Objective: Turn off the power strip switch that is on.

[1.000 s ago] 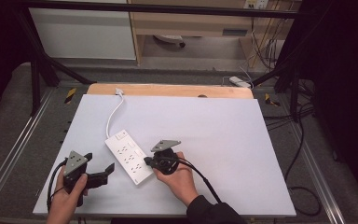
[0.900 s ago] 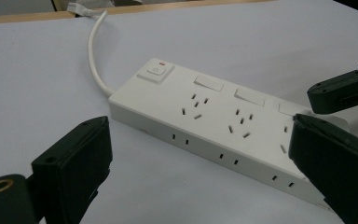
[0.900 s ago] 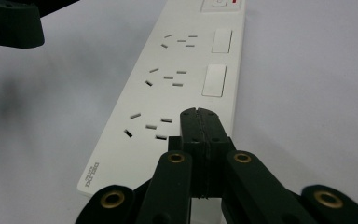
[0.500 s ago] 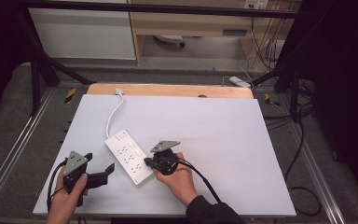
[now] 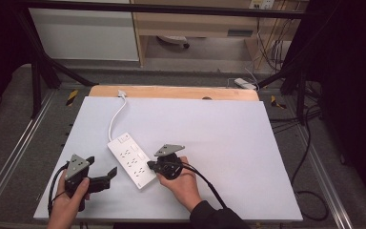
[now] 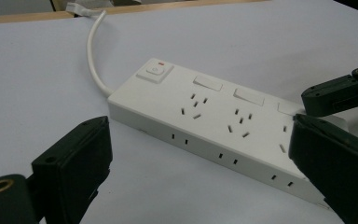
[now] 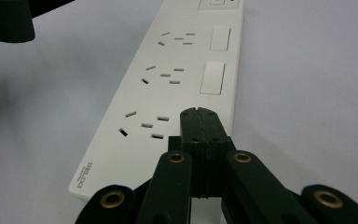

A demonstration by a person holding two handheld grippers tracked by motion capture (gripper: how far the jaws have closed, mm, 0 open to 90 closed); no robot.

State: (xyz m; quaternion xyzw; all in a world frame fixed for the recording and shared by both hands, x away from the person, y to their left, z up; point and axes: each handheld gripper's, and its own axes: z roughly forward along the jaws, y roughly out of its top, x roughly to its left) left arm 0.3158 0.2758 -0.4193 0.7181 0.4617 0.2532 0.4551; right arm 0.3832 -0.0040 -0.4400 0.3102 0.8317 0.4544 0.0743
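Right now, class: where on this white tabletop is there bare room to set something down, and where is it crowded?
Free: the wide stretch right of the power strip, out to the tabletop's right edge, and the strip along the back by the wooden edge, right of the cord. Crowded: the near-left corner, where the left tool and right tool flank the power strip.

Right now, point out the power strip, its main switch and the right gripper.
power strip [image 5: 132, 164]: high view, middle of its top face.
main switch [image 6: 154, 72]: left gripper view, rocker's centre.
right gripper [image 7: 200, 122]: right gripper view, tips of closed jaws.
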